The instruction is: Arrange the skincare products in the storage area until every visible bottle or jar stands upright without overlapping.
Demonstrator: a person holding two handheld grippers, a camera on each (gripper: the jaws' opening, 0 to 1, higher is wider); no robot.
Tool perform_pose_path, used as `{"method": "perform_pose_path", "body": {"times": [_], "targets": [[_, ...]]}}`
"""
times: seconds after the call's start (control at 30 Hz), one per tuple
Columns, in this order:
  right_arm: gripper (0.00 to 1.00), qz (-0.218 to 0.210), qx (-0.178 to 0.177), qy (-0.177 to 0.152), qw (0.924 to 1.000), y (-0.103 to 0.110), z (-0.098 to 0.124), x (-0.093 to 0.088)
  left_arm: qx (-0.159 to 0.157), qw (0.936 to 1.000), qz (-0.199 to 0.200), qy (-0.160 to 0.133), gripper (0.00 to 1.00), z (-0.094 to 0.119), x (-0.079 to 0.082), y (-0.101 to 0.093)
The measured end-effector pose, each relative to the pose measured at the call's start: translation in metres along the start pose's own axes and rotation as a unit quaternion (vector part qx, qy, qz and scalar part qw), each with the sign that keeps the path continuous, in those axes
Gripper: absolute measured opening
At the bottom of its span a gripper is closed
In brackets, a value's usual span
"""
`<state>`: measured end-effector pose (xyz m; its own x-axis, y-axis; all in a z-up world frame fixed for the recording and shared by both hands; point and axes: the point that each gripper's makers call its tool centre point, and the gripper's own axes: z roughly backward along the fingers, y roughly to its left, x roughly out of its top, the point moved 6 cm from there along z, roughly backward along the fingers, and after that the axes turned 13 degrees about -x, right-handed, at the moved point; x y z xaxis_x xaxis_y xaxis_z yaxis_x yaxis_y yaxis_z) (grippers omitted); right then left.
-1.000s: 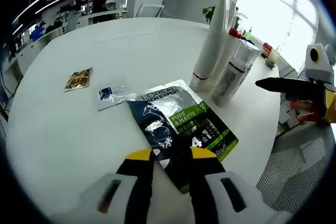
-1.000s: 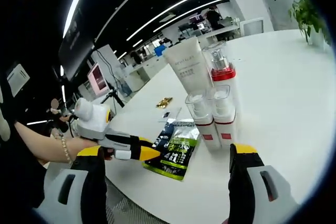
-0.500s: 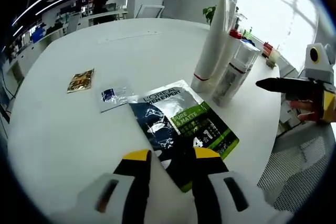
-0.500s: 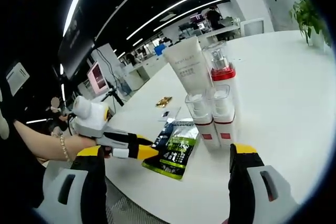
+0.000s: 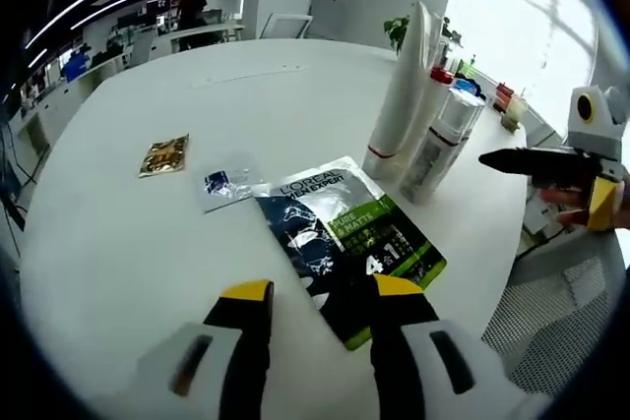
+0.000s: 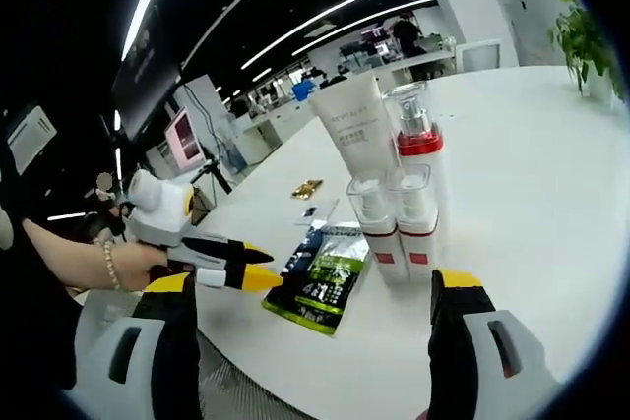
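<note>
On the round white bench (image 5: 118,243), reading the left gripper view from left to right: a small gold foil sachet (image 5: 163,155) at mid-left, a little clear sachet with a blue mark (image 5: 224,185) beside it, then the flat dark-blue-and-green printed pouch (image 5: 346,235) at centre, lying just ahead of the left gripper (image 5: 320,294), whose yellow-tipped jaws stand spread and hold nothing.

Right of the pouch, in the upper right of the frame, the upright cluster stands close together: a tall white squeeze tube (image 5: 399,95) resting on its cap, a clear pump bottle with a red collar (image 6: 417,150), and two small clear-capped bottles with red bands (image 6: 396,221).

The pouch looks light, limp and glossy — likely to slide and sag, so an edge or corner pinch seems the sounder hold than a flat press. The tube is probably soft-walled and top-heavy; I would take it low, near the cap. The small bottles look rigid but easily toppled, being packed so tight.

At the far right edge of the left gripper view sits the right gripper (image 5: 551,166) — its jaws are wide apart in its own view, empty.
</note>
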<state>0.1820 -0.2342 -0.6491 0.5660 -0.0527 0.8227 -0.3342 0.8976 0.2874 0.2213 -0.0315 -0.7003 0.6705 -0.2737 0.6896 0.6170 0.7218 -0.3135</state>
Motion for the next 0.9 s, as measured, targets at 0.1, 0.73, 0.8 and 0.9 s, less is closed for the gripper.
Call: {"method": "perform_pose_path", "body": {"times": [0.1,0.73,0.8,0.9], "targets": [[0.99,0.006,0.000,0.002,1.0000,-0.001,0.000,0.000,0.007,0.9999,0.008,-0.005,0.37,0.009,-0.002,0.006],[0.99,0.006,0.009,0.001,0.9999,0.002,0.002,0.000,0.006,0.9993,0.030,-0.020,0.62,0.040,-0.016,0.008],[0.99,0.008,0.009,0.001,0.9999,0.002,0.002,0.000,0.010,0.9992,0.032,-0.022,0.63,0.045,-0.017,0.007],[1.00,0.010,0.007,0.000,0.9999,0.002,0.003,0.001,0.012,0.9987,0.039,-0.032,0.67,0.058,-0.021,0.005]]}}
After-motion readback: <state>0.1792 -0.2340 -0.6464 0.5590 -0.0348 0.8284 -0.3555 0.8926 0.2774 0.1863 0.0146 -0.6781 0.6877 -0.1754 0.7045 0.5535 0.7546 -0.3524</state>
